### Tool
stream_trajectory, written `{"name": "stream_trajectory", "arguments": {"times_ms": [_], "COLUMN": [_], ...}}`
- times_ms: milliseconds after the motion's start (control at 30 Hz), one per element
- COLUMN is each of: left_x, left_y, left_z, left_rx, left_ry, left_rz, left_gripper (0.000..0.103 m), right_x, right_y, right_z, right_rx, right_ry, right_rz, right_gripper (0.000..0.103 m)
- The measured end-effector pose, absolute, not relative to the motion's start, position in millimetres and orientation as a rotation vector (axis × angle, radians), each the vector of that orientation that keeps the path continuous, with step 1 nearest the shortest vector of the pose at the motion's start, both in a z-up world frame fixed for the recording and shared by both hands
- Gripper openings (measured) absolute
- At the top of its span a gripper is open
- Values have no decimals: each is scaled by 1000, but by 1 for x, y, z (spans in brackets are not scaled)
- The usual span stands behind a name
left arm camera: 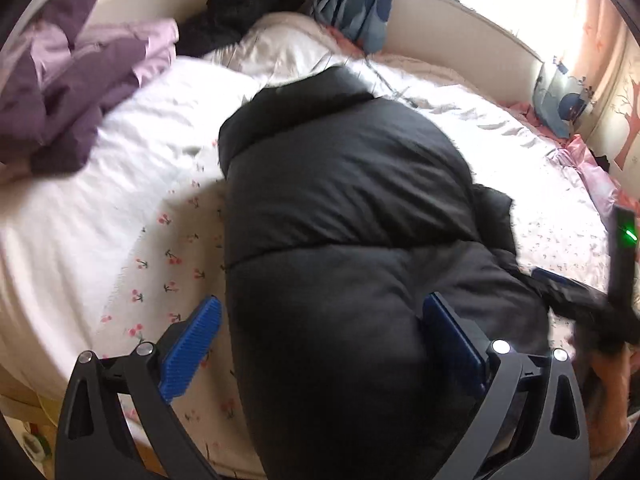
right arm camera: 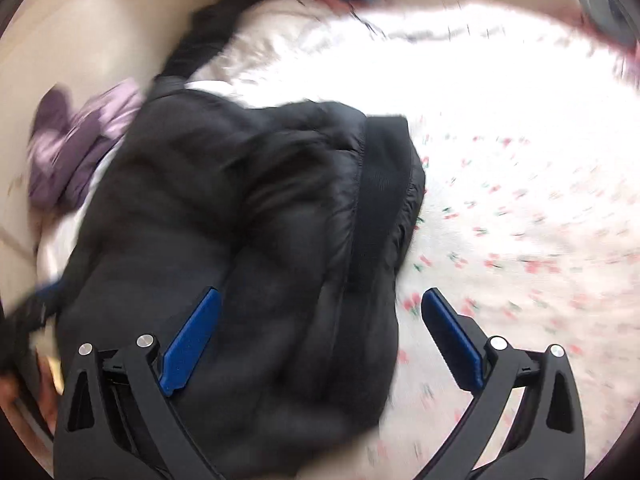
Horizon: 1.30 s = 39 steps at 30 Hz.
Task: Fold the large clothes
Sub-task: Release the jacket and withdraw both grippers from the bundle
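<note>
The black puffer jacket [left arm camera: 344,208] lies bundled on the cherry-print bedsheet [left arm camera: 168,264], long axis running 6 to 12 o'clock. The left gripper [left arm camera: 320,344] is spread wide, straddling its near end; the right gripper [right arm camera: 320,340], also wide apart and empty, hovers at the jacket's right edge.

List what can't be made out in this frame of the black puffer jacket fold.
- Black puffer jacket: its near end runs off the bottom edge in the left wrist view; sleeves not visible, apparently tucked under.
- Right gripper: blurred at the right edge of the left wrist view; jaws unreadable there.
- Purple garment: smeared by motion blur in the right wrist view.
- Bedsheet: overexposed, print lost.
- Left gripper: contact with the jacket unclear.
</note>
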<state>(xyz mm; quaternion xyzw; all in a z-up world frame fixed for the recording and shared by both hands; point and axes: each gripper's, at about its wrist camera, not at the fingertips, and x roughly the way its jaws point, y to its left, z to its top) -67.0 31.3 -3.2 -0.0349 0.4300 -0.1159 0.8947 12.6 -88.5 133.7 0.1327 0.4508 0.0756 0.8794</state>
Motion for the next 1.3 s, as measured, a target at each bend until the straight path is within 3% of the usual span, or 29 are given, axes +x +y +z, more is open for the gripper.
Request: {"name": "stream_trajectory", "arguments": {"times_ms": [200,467,1300], "left_x": [-111,-142,-156], "left_y": [21,32,51], "left_z": [15,26,18], "left_rx": [-52,-41,-68], "left_ry": [857,825,851], "left_rz": [-186,-127,-124], "left_gripper": [97,97,97], "right_x": [-72,-114,-106], "right_y": [-59,-34,2], "right_z": [174,194,198], "right_rx": [174,102,38], "right_ry": [875,858,889], "right_rz": [181,101,112], "right_gripper": [97,97,97]}}
